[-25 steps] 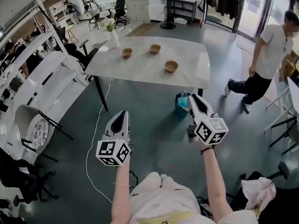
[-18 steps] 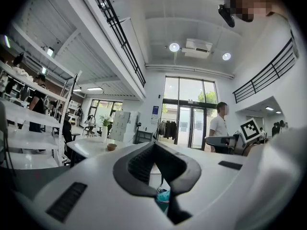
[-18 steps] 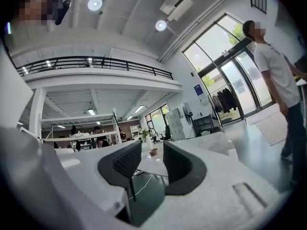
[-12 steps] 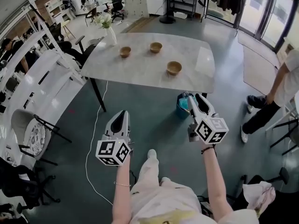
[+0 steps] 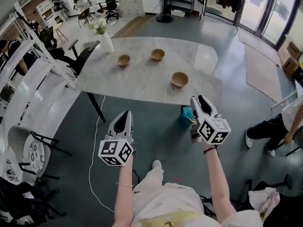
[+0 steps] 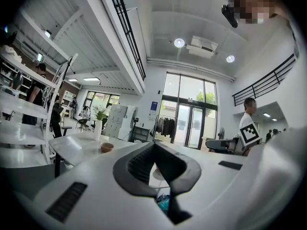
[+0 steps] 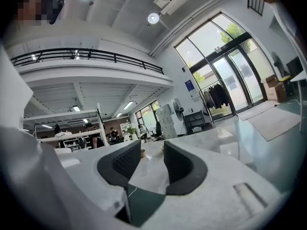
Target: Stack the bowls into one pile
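Tabletop (image 5: 142, 82) bowls (image 5: 179, 79) sit well beyond left gripper (image 5: 125, 114), jaws clenched, and right gripper (image 5: 199, 100), just opened, empty.

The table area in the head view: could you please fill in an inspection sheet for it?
Surface: pale marble table, glossy.
Job's things: left bowl, far bowl and near bowl, all upright, apart, none stacked.
Clutter: vase of flowers at the table's far left corner; blue bin on the floor by the near edge.
Grippers: left tongs shut, empty; right tongs have just been opening, nothing between them; both short of the table.
Cables: white cable across the floor.
Surroundings: chair at left; a person at right.
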The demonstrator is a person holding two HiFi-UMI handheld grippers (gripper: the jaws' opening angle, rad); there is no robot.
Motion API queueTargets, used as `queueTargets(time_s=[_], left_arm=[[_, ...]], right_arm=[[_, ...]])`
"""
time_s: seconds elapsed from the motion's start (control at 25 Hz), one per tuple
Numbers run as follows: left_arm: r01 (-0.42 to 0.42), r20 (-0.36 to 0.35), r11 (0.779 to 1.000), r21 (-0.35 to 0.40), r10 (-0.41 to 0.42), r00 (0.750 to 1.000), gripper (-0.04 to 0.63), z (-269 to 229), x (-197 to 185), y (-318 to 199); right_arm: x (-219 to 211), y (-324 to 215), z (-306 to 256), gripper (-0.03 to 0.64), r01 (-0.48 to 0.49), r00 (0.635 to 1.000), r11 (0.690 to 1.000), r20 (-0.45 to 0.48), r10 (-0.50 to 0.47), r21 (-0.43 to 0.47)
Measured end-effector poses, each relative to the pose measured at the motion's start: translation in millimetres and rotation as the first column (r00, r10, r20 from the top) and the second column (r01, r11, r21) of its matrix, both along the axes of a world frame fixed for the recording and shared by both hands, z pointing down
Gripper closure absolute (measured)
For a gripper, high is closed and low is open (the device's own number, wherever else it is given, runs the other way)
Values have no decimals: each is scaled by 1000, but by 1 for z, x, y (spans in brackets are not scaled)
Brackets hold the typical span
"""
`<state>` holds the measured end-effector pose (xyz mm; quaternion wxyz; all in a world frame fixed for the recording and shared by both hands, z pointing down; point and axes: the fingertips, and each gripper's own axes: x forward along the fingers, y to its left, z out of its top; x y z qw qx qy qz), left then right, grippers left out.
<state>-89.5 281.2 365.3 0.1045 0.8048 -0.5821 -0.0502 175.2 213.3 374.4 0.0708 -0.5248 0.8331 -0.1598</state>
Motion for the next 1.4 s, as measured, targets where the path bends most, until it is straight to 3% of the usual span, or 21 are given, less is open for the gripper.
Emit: queueTargets(time_s=[0.52,0.92,1.4], left_arm=[[-108,-16,993,-51,107,994,595,24,0,-101],[-171,-51,977,-130,166,985,595,57,18,-162],[-228,-85,936,-267,213,973,595,108,47,-252]], right_arm=[[-7,-85,24,482,-75,997,995,27,77,-71],[10,-139,62,482,-115,992,975,21,121,-189],[28,-223,126,482,-108,993,918,-4,115,-382]])
